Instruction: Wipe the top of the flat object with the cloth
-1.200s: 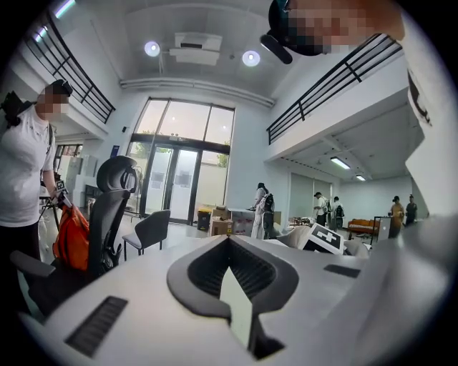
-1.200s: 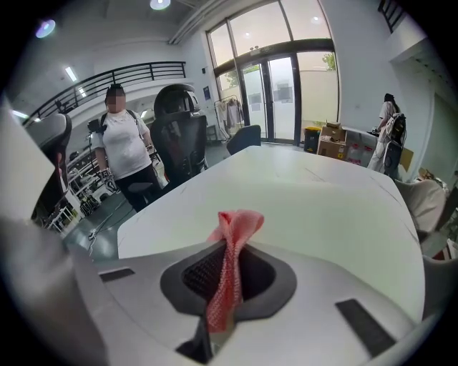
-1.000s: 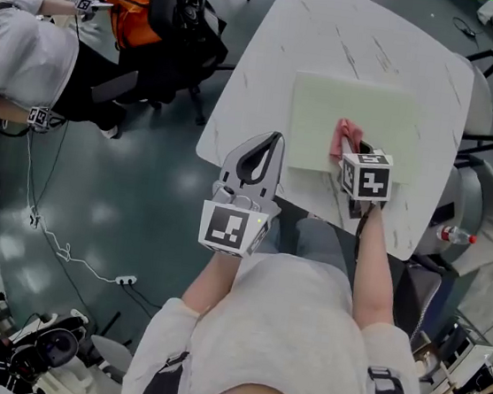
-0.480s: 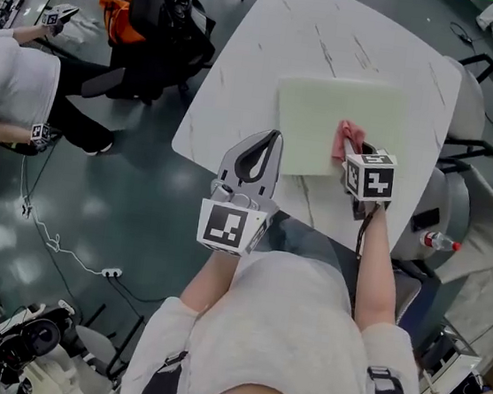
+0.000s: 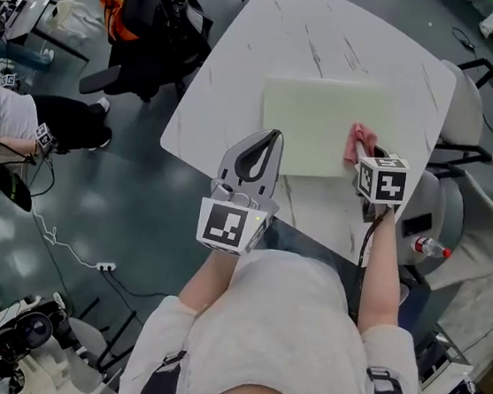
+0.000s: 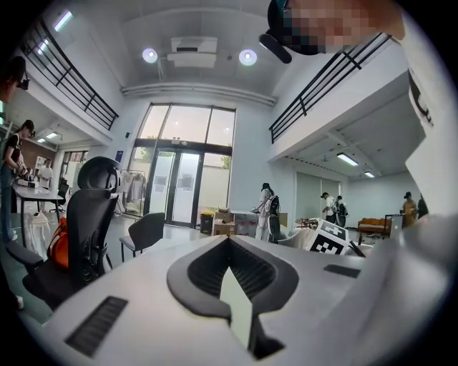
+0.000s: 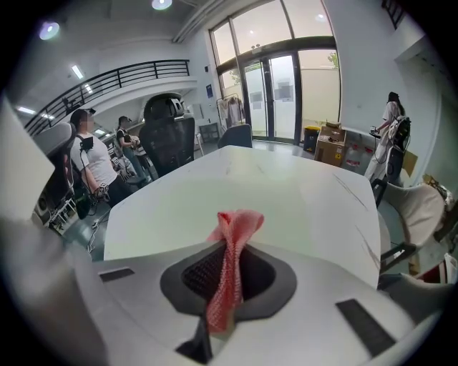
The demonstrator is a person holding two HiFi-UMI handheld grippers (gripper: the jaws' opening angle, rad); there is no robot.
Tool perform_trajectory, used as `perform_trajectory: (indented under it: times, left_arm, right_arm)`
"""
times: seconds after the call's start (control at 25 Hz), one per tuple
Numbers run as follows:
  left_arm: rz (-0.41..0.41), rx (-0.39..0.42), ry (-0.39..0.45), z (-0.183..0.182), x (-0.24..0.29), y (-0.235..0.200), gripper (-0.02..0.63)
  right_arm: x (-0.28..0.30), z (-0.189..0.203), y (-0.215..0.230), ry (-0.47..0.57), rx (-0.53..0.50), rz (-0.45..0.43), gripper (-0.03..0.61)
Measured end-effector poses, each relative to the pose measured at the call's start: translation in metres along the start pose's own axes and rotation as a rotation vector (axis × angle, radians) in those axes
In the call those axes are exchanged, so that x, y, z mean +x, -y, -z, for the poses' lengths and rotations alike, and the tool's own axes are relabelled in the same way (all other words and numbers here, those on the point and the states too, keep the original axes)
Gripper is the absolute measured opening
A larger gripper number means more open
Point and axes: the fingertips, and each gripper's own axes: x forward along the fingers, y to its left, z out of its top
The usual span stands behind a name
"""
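Observation:
A pale green flat mat (image 5: 322, 125) lies on the white marble table (image 5: 338, 33). My right gripper (image 5: 363, 157) is shut on a pink checked cloth (image 5: 360, 143), which rests on the mat near its right edge. In the right gripper view the cloth (image 7: 230, 257) stands pinched between the jaws of the right gripper (image 7: 225, 289), with the mat (image 7: 236, 204) spread beyond it. My left gripper (image 5: 271, 141) hovers over the table's near left edge, off the mat. Its jaws are shut with nothing held; the left gripper (image 6: 240, 286) points out into the room.
Black office chairs (image 5: 162, 12) and an orange bag (image 5: 118, 6) stand left of the table. Grey chairs (image 5: 480, 113) and a bottle (image 5: 427, 248) are at the right. A person (image 5: 6, 118) is at far left; a cable and power strip (image 5: 100, 265) lie on the floor.
My right gripper has dragged the cloth rightward across the mat, from near its middle to near its right edge. The left gripper has kept its place.

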Motion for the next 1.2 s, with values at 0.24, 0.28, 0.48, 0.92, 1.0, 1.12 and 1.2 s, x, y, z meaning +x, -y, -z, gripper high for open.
perform_trajectory:
  times: [0.24, 0.28, 0.48, 0.92, 1.0, 1.12, 1.2]
  left_arm:
    - [0.010, 0.013, -0.005, 0.000, 0.009, 0.015, 0.012]
    - [0.011, 0.014, -0.006, 0.000, 0.011, 0.017, 0.012]
    - [0.009, 0.019, -0.005, -0.001, 0.012, 0.023, 0.012]
    - [0.001, 0.027, 0.001, -0.003, 0.003, 0.027, 0.012]
    - [0.008, 0.025, 0.006, -0.003, 0.002, 0.031, 0.012]
    - [0.016, 0.025, 0.008, -0.002, 0.000, 0.035, 0.012]
    - [0.018, 0.027, 0.007, -0.001, -0.002, 0.036, 0.012]
  right_arm:
    - [-0.008, 0.005, 0.029, 0.009, 0.023, 0.021, 0.032]
    - [-0.009, 0.006, 0.034, 0.009, 0.028, 0.025, 0.032]
    - [-0.017, 0.011, 0.056, 0.010, 0.041, 0.052, 0.032]
    - [-0.029, 0.022, 0.061, 0.008, 0.024, 0.076, 0.032]
    - [-0.033, 0.027, 0.060, 0.008, 0.028, 0.073, 0.032]
    - [-0.038, 0.035, 0.058, 0.013, 0.039, 0.069, 0.032]
    - [-0.042, 0.040, 0.054, 0.016, 0.042, 0.068, 0.032]
